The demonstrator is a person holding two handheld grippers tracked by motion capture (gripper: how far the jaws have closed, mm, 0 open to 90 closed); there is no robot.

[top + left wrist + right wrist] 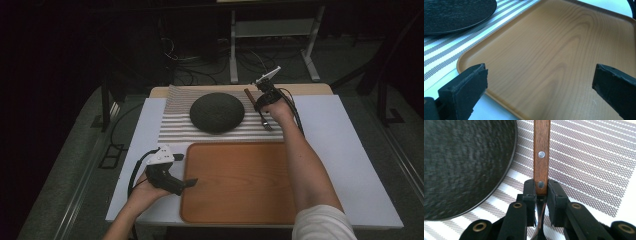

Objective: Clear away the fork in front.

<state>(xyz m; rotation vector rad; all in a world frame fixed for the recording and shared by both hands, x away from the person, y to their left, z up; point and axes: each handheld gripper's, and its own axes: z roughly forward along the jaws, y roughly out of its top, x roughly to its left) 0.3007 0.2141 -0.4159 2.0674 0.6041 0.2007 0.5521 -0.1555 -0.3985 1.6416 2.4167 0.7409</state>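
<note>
Right gripper (541, 191) clamped tight on a wooden-handled utensil (541, 152), pads pinching the lower end of the brown, riveted handle, metal shank running down between the jaws. Utensil head (fork or knife, cannot tell) too small to read in the high view, where it hangs toward the person below the right gripper (261, 100). Held at the far right side of the striped placemat (175, 127), just beside the dark round plate (217, 112), handle pointing away over the stripes. Same plate (461, 165) at the left edge of the right gripper view, apart from the handle.

Left gripper (540, 82) wide open, nothing between the pads, poised over the near left corner of the wooden tray (564, 45). In the high view, left gripper (192, 182) at the tray's (240, 182) left rim, near the table (350, 150) edge. Tray bare wood, lying just in front of the placemat.
</note>
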